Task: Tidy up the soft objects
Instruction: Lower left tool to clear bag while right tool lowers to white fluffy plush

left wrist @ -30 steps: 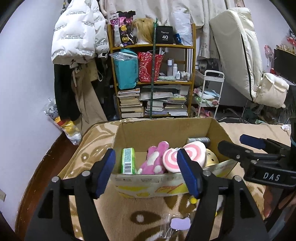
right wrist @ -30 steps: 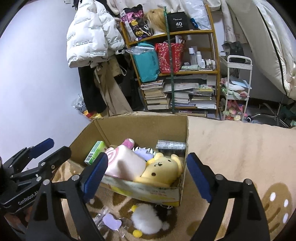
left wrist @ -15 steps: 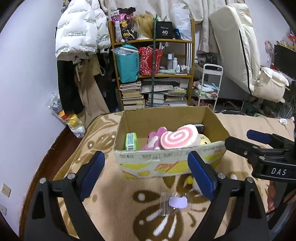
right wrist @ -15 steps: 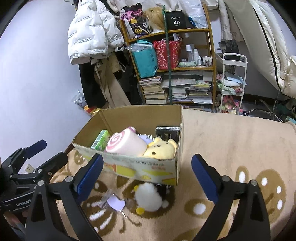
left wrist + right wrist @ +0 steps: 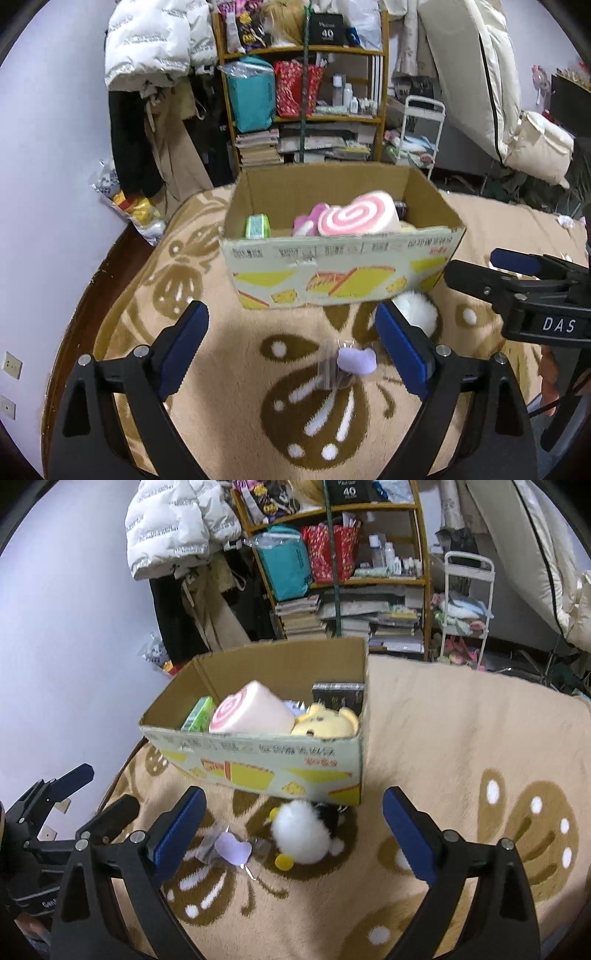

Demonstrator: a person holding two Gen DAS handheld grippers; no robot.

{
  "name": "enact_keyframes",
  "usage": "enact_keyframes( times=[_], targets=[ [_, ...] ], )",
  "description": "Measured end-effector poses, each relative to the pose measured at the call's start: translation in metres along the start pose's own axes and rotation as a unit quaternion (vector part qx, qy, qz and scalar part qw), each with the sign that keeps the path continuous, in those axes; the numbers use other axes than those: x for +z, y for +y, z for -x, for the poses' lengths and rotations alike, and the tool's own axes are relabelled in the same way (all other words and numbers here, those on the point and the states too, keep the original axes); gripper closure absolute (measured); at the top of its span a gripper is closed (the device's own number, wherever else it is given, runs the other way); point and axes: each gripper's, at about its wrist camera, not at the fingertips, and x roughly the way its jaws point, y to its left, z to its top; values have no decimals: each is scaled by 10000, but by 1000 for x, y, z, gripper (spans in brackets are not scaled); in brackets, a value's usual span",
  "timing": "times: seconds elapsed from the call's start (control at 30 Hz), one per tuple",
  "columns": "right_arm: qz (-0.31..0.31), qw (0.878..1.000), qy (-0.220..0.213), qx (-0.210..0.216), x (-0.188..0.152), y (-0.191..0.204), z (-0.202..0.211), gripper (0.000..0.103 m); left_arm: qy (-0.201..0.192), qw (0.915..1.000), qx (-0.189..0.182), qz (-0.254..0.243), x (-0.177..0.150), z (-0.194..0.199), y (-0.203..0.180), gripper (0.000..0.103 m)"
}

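Plush toys: pink swirl roll (image 5: 357, 218) and yellow bear (image 5: 327, 720) in cardboard box (image 5: 340, 273) at twelve o'clock; white pompom (image 5: 301, 830) on rug (image 5: 461, 738); both hand-held grippers, left (image 5: 291, 349) and right (image 5: 293, 834), wide open, just opened, empty.

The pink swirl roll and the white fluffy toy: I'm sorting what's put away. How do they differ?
The pink swirl roll lies inside the cardboard box; the white fluffy toy lies outside on the blanket, at the box's front. The roll looks smooth, a cylinder with a spiral end; the toy is round and shaggy with yellow bits. Both look soft.
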Motion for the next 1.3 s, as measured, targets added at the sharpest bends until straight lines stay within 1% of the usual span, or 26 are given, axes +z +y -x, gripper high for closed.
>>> enact_keyframes(
  times=[0.13, 0.33, 0.4, 0.77, 1.0, 1.2, 1.27, 1.3],
  targets=[
    [50, 9998, 179, -45, -3, 2, -15, 3, 232, 9997, -71, 37, -7, -16, -1, 12],
    [-28, 9995, 311, -69, -3, -2, -30, 3, 481, 9987, -170, -21, -15, -36, -8, 12],
    [-56, 9993, 351, -75, -1, -5, -34, 3, 572, 9980, -262, -13, -17, -42, -10, 12],
    [-236, 9975, 660, -69, -2, -19, -62, 3, 808, 9955, -484, -51, -22, -62, -15, 12],
    [-254, 9956, 896, -42, -7, -24, -77, 4, 944, 9934, -591, -262, -29, -73, -29, 12],
    [-238, 9935, 1114, -22, -12, -28, -89, 15, 1076, 9910, -703, -361, -34, -81, -39, 12],
    [-214, 9923, 1221, -34, -13, -28, -93, 23, 1128, 9902, -721, -393, -36, -83, -42, 12],
    [-192, 9917, 1269, -45, -15, -27, -95, 25, 1153, 9898, -730, -410, -37, -84, -44, 12]
  ],
)
